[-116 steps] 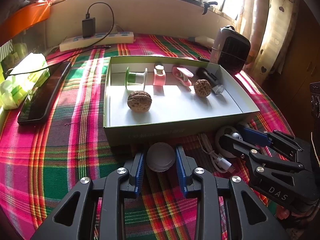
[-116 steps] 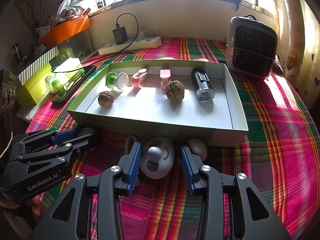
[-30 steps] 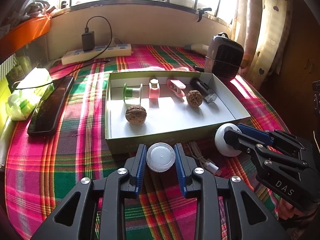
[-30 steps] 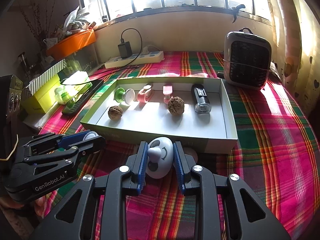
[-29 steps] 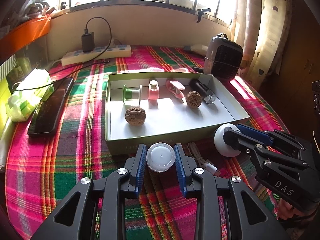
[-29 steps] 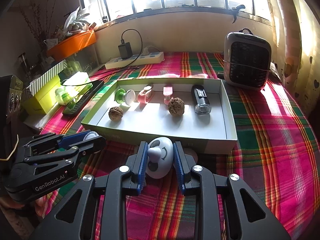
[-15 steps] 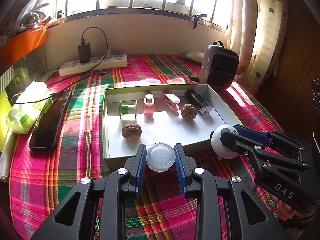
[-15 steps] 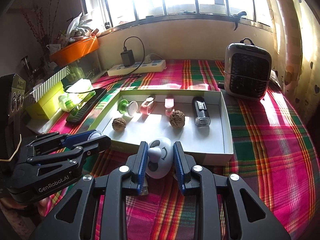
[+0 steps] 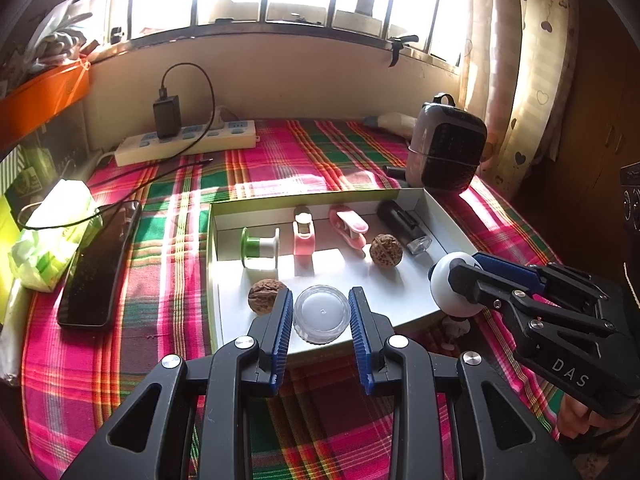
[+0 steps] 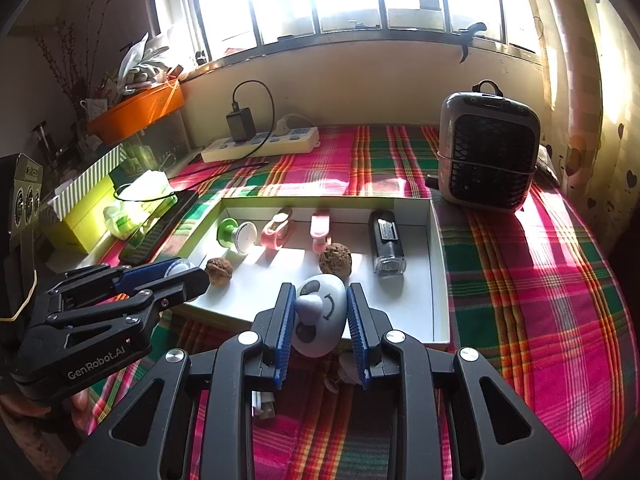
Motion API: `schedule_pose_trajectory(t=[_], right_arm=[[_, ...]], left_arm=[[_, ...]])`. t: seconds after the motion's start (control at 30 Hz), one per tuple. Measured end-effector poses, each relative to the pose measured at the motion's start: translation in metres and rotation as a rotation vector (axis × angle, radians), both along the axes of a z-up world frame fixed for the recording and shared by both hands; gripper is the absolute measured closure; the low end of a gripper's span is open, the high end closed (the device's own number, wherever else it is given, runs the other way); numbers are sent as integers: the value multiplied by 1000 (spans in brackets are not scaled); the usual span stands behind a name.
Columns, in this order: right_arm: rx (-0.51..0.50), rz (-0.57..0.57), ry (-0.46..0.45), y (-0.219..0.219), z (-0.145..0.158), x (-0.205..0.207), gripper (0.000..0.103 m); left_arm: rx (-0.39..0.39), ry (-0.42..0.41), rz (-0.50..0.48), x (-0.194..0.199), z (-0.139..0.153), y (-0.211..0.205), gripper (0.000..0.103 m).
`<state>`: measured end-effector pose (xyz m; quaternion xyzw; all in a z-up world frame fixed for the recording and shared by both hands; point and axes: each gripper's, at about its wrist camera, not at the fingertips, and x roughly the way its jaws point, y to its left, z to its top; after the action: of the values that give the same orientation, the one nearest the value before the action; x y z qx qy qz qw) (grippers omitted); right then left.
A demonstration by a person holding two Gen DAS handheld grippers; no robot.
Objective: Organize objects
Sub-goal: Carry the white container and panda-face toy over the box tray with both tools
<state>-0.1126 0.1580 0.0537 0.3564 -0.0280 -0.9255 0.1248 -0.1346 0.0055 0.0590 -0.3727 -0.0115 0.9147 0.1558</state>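
My left gripper (image 9: 320,314) is shut on a small round clear jar (image 9: 321,313) and holds it over the near edge of the shallow white box (image 9: 442,210). My right gripper (image 10: 320,312) is shut on a white panda-face toy (image 10: 320,310), also lifted above the box's (image 10: 438,248) near rim. The box holds a green spool (image 9: 260,246), two pink clips (image 9: 304,236), two walnuts (image 9: 262,296) and a black cartridge (image 9: 402,222). In the left wrist view the right gripper (image 9: 460,276) shows with the toy (image 9: 446,286); in the right wrist view the left gripper (image 10: 188,274) shows at the left.
A small heater (image 10: 486,148) stands behind the box's right corner. A power strip with a charger (image 9: 186,142) lies at the wall. A black phone (image 9: 98,264) and a green tissue pack (image 9: 52,236) lie left of the box. A white cable (image 10: 262,400) lies on the plaid cloth (image 10: 540,280) beneath my right gripper.
Both grippers have risen and moved toward the box with their loads; the jar and the panda toy now hang over the box's near edge instead of in front of it.
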Motion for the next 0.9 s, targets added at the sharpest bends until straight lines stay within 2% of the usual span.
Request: schedule_pose_trajectory(t=[0.53, 0.9], right_arm=[[-26, 68, -49, -16, -3, -45, 76], [-70, 72, -51, -5, 13, -71, 76]], left_arm=[[-17, -31, 49, -16, -12, -14, 77], [-11, -53, 58, -23, -19, -18, 77]])
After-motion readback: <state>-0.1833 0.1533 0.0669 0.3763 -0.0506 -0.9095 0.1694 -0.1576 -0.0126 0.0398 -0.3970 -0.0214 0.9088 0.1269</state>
